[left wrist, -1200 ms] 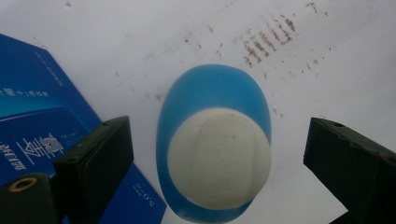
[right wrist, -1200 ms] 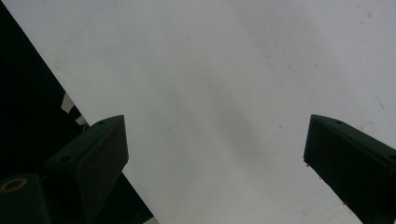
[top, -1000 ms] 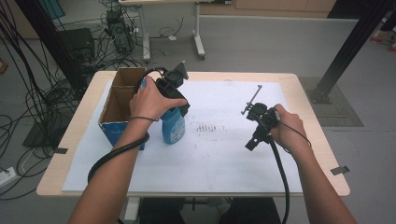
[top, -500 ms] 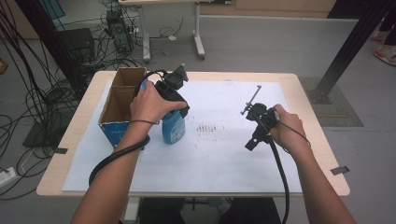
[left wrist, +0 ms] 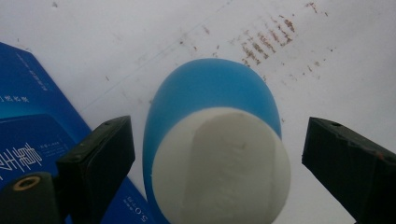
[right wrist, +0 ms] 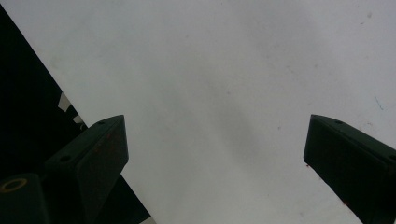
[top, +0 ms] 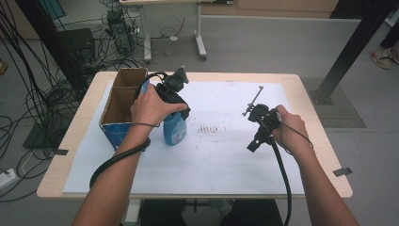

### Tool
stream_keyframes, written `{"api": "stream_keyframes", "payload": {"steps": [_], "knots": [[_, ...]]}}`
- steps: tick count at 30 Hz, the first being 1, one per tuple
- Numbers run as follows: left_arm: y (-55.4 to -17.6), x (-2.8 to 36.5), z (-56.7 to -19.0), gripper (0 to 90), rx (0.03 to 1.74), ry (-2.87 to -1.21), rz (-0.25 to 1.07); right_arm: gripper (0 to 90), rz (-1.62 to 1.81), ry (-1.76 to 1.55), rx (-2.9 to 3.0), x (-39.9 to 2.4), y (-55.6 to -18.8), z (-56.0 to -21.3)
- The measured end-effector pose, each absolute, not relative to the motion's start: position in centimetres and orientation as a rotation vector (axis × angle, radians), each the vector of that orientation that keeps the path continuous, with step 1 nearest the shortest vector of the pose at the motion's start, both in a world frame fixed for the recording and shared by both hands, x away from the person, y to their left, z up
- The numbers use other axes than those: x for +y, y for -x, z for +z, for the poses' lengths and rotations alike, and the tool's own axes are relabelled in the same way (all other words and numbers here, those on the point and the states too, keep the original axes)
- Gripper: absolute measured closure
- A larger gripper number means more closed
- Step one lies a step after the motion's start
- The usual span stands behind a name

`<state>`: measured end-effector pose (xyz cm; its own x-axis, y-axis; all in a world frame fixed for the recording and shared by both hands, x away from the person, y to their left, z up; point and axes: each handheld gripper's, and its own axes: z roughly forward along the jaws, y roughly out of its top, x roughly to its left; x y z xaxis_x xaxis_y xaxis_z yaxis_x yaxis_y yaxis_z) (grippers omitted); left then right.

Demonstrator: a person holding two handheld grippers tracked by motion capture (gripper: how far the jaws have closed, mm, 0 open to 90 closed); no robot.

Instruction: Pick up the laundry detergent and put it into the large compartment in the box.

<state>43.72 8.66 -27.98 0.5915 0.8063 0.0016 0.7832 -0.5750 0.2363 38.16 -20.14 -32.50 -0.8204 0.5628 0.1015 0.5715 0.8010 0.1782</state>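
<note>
The left gripper (left wrist: 215, 154) hangs over the blue bottle (left wrist: 212, 135), jaws apart beside its white cap (not touching). The right gripper's (right wrist: 215, 154) jaws gape over the bench's white sheet (right wrist: 224, 70).

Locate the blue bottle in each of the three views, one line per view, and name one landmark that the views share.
High view: the blue bottle stands upright left of centre, beside the blue cardboard box, under the left gripper.
Left gripper view: seen from above, its white cap bottom centre, with a gap to the open fingers on both sides.
Right gripper view: not in it.
Shared landmark: the white paper sheet.
</note>
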Motion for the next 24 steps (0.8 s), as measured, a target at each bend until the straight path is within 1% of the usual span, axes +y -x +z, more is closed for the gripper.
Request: {"api": "stream_keyframes", "payload": {"steps": [24], "knots": [[-43.55, 8.85, -27.92, 9.3, 1.324, -2.599, 0.163, 6.2, -0.307, 0.907, -2.957, -19.91, -38.16, -32.4]]}}
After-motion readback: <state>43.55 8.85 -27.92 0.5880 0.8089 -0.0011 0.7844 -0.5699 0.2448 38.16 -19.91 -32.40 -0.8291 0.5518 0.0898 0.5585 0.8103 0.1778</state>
